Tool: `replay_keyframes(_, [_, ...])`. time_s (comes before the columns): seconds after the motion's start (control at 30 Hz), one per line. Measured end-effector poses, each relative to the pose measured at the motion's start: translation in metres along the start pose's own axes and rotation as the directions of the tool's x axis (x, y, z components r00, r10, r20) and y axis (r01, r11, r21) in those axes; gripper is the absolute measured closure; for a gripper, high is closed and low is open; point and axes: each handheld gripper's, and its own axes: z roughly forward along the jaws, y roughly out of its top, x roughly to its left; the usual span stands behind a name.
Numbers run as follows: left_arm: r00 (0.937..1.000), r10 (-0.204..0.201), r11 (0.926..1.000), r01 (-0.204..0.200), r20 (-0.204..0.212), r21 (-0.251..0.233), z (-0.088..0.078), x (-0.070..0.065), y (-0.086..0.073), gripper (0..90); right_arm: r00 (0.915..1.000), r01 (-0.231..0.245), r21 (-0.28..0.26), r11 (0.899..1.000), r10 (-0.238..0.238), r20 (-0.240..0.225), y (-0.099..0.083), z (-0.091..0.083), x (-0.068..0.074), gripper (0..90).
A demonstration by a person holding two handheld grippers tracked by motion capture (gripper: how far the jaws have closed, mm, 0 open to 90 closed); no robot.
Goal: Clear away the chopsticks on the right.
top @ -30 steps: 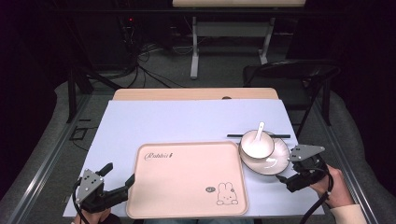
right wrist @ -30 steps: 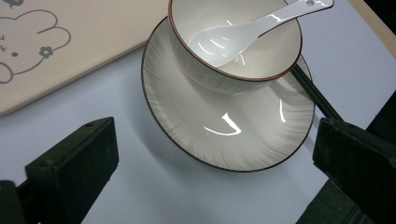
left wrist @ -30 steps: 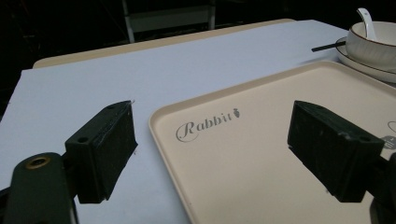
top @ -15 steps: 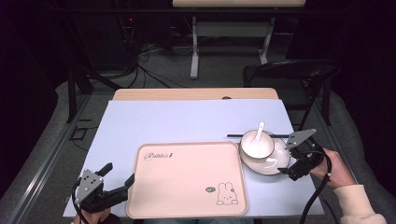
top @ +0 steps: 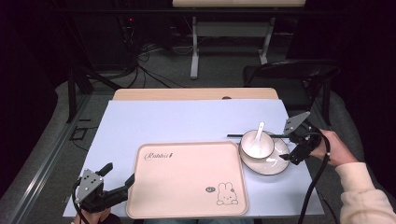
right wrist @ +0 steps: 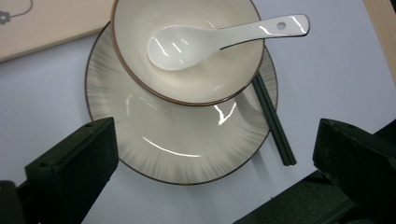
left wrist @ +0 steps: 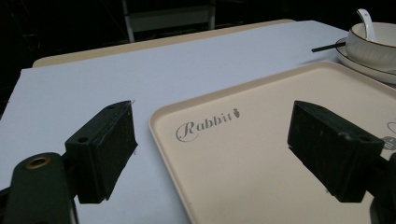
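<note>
A beige tray [top: 187, 179] printed "Rabbit" lies at the table's near middle. To its right a white bowl [top: 256, 143] holding a white spoon [top: 258, 135] rests on a ribbed plate [top: 275, 164]. Black chopsticks [top: 235, 136] run partly under the bowl. My right gripper [top: 287, 148] hovers open above the plate's right rim; from above I see the bowl [right wrist: 224, 77], spoon [right wrist: 210, 39], plate [right wrist: 163, 149] and chopsticks [right wrist: 273, 126] between its jaws. My left gripper [top: 119, 175] is open at the tray's near left corner, its jaws straddling the tray's edge [left wrist: 161, 140].
The pale blue tabletop [top: 187, 121] stretches behind the tray, with a wooden edge [top: 196, 93] at the far side. A black chair [top: 289, 74] stands beyond the table's right corner. Table legs and cables are on the dark floor behind.
My right gripper has moved away from the person and slightly left, ending over the plate's right rim. The left gripper has stayed put.
</note>
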Motion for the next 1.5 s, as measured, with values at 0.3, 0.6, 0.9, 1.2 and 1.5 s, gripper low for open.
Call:
replay_keyframes(0.3, [1.0000, -0.001, 1.0000, 0.001, -0.001, -0.001, 0.000, 0.000, 0.000, 15.3, 0.9971, 0.069, 0.066, 0.995, -0.067, -0.035, 0.011, 0.014, -0.026, 0.0])
replay_keyframes(0.6, [1.0000, 0.000, 1.0000, 0.000, -0.001, 0.003, 0.000, 0.000, 0.000, 15.3, 0.9950, 0.100, 0.122, 0.988, -0.099, -0.010, 0.013, 0.033, -0.042, 11.8])
replay_keyframes(0.9, [1.0000, 0.000, 1.0000, 0.000, 0.001, 0.002, 0.000, 0.000, 0.000, 15.3, 0.9915, 0.117, 0.164, 0.979, -0.125, 0.036, 0.012, 0.057, -0.050, 51.2])
replay_keyframes(1.2, [1.0000, 0.000, 1.0000, 0.000, 0.001, -0.002, 0.000, 0.000, 0.000, 15.3, 0.9826, 0.182, 0.240, 0.954, -0.185, -0.006, 0.017, 0.080, -0.052, 68.6])
replay_keyframes(1.5, [1.0000, 0.000, 1.0000, 0.000, 0.000, -0.002, 0.000, 0.000, 0.000, 15.3, 0.9845, 0.175, 0.249, 0.952, -0.169, -0.047, 0.017, 0.096, -0.054, 75.6])
